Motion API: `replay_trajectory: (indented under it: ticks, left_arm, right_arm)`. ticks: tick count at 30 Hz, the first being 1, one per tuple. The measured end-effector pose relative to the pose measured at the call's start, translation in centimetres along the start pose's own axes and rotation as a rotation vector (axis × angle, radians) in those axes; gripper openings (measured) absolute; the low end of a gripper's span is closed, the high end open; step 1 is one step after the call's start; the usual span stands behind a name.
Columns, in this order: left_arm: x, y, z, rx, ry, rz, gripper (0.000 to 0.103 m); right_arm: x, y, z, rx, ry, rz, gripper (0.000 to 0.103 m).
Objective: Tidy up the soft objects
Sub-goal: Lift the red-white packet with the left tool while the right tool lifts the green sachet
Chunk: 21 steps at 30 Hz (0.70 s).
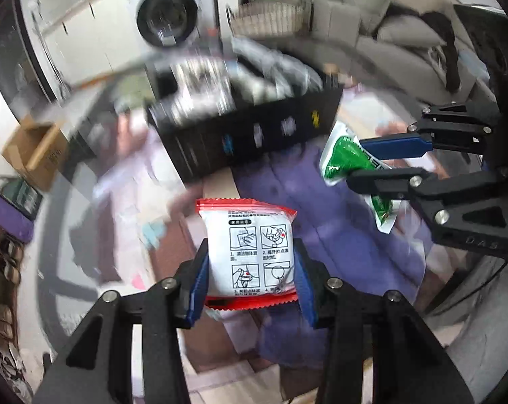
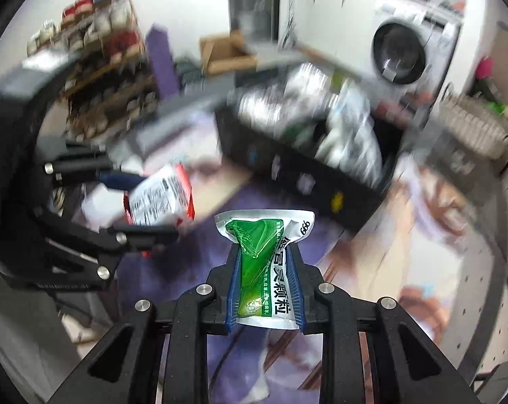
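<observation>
The black storage box (image 1: 254, 134), already holding silver packets, stands far ahead of both claws, its long side turned to them, the right claw nearer. The left gripper (image 1: 250, 266) clenches the red-and-white sachet (image 1: 245, 252); the right gripper (image 2: 265, 286) clenches the green granule sachet (image 2: 264, 262), upright. Both hang above the purple cloth (image 1: 297, 185); I judge the way to the box rim open.

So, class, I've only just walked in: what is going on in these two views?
A person holds a two-finger gripper in each hand. The left gripper is shut on a red and white packet; the right gripper is shut on a green and white sachet. Both packets are held in the air in front of a black bin already filled with silvery packets. The background is blurred.
</observation>
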State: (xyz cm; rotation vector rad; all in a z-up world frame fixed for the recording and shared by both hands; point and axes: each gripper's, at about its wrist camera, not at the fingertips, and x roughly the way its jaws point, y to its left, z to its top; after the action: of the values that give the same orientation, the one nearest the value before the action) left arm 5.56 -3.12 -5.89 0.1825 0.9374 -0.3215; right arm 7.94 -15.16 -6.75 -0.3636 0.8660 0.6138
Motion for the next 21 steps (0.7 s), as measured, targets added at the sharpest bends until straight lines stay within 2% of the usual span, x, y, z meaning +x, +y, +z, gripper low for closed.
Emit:
replay_trajectory:
  ticks: [6, 7, 9, 12, 16, 21]
  left_arm:
    - [-5.2, 0.4, 1.6, 0.004, -0.308, 0.065, 0.044]
    - [-6.1, 0.5, 1.6, 0.007, -0.358, 0.071, 0.044]
    - [-7.5, 0.9, 1.7, 0.008, -0.451, 0.093, 0.044]
    - [-9.1, 1.2, 1.3, 0.003, -0.554, 0.113, 0.044]
    - [-10.6, 1.9, 0.6, -0.001, -0.651, 0.124, 0.044]
    - [-11.4, 2.4, -0.2, -0.002, -0.678, 0.129, 0.044]
  right_arm:
    - [-5.9, -0.3, 1.0, 0.019, -0.322, -0.046, 0.025]
    - [-7.1, -0.3, 0.9, 0.022, -0.396, -0.06, 0.025]
    - [-8.6, 0.0, 1.1, 0.02, -0.477, -0.078, 0.025]
    - [-11.0, 0.9, 0.4, -0.002, -0.63, -0.113, 0.025]
    - [-13.1, 2.1, -0.8, 0.006, -0.775, -0.174, 0.026]
    - [-13.7, 3.3, -1.4, -0.009, -0.802, -0.171, 0.026]
